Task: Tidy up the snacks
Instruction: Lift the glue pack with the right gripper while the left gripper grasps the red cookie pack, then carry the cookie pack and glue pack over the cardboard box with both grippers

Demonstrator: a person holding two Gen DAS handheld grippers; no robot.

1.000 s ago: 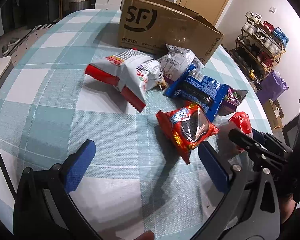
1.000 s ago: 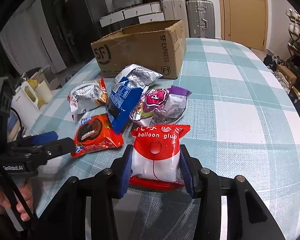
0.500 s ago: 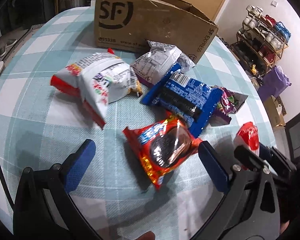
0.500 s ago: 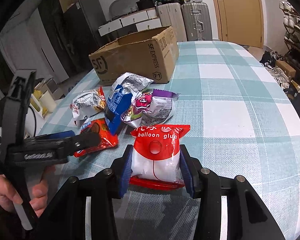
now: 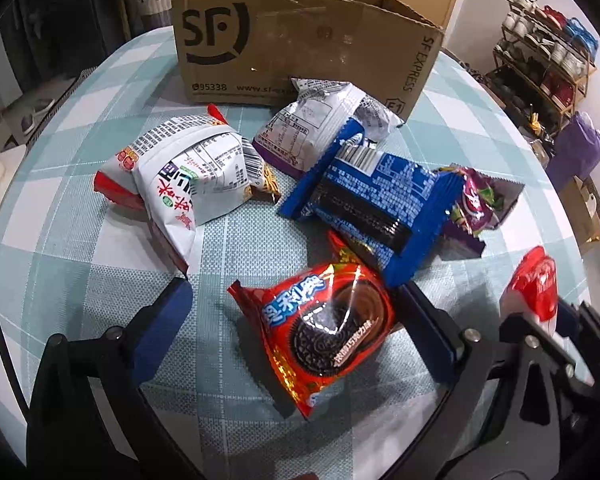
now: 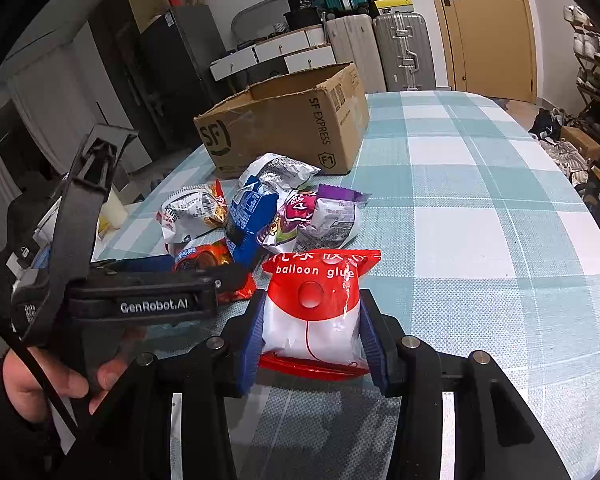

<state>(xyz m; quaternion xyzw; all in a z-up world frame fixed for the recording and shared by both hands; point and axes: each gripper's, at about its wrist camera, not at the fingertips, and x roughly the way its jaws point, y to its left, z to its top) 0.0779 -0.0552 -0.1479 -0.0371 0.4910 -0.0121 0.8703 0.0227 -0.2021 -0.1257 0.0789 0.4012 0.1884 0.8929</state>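
Checked table [image 5: 80,280], one box [image 5: 300,40], six packets [image 5: 328,328]

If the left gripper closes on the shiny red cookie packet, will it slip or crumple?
The glossy red foil cookie packet looks puffed with air, so it probably dents rather than resists. Its shiny film may slide between the pads. It seems light.

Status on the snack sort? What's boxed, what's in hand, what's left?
Done: nothing visibly boxed; the cardboard box interior is hidden. In hand: right gripper is shut on the balloon glue packet. Left gripper straddles the red cookie packet, its jaws just closing, pads not yet pressing it. Left on the table: white noodle bag, blue cookie pack, two purple-edged bags.
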